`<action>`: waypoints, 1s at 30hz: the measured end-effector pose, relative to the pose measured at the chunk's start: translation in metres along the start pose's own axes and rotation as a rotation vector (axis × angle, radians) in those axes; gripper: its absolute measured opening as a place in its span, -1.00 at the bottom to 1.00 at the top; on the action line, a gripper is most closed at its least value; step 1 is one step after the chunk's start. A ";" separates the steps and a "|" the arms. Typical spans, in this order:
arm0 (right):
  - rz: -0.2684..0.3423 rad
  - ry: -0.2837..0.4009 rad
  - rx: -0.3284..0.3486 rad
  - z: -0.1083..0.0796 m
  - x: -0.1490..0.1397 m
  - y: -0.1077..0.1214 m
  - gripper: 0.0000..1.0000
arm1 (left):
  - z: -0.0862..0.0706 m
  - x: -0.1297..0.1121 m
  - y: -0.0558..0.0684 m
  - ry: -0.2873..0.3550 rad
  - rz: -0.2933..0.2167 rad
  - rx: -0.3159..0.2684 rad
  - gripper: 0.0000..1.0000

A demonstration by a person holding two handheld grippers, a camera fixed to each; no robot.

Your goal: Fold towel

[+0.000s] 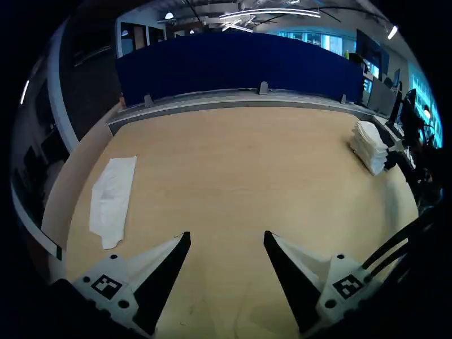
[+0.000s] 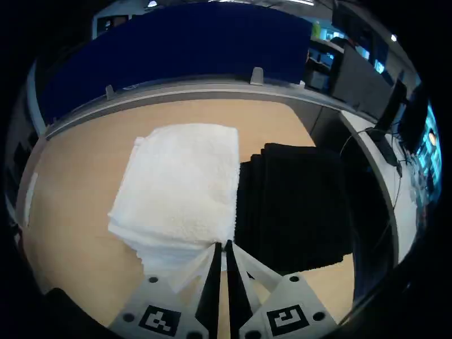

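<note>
Right gripper view has the right hand-held gripper (image 2: pixel 222 247) at bottom centre. Its two fingers are drawn almost together with only a thin slit between them, and the tips sit at the near edge of the stack of white towels (image 2: pixel 181 181). A flap of white cloth lies against the left finger, but I cannot tell whether any cloth is actually pinched in the slit.

The step in hand looks like taking one towel off the stack. To do it well, the grip should catch only the top layer at its near corner, then lift slowly and peel upward so the layers beneath stay squared. The towel then needs carrying to open bench (image 2: pixel 73 186) before the other hand-held gripper takes the opposite corner. Dragging sideways risks pulling the pile over or brushing the stack of black cloths (image 2: pixel 299 203), which touches the white one on its right.

In the left gripper view, the left hand-held gripper (image 1: pixel 226 237) stands wide open at the bottom of the frame, above bare wood and holding nothing. Further out, a single white towel (image 1: pixel 113 198) lies flat and lengthwise at the left edge. The white stack shows at the far right, and a blue partition (image 1: pixel 237 68) closes off the back.
</note>
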State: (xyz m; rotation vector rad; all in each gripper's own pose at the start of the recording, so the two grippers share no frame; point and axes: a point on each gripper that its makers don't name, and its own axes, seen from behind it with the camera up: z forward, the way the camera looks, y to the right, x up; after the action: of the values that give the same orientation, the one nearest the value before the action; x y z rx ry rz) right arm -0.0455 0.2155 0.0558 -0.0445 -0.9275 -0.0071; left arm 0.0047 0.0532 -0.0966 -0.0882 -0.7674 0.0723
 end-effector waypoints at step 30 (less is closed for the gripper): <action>0.001 0.147 0.048 -0.022 0.030 -0.031 1.00 | -0.001 0.005 -0.001 0.006 0.006 -0.012 0.92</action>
State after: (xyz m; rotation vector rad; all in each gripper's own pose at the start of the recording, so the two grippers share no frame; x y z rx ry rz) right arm -0.0110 0.1839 0.0679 -0.0001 -0.7804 0.0121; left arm 0.0087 0.0526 -0.0941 -0.1020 -0.7615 0.0732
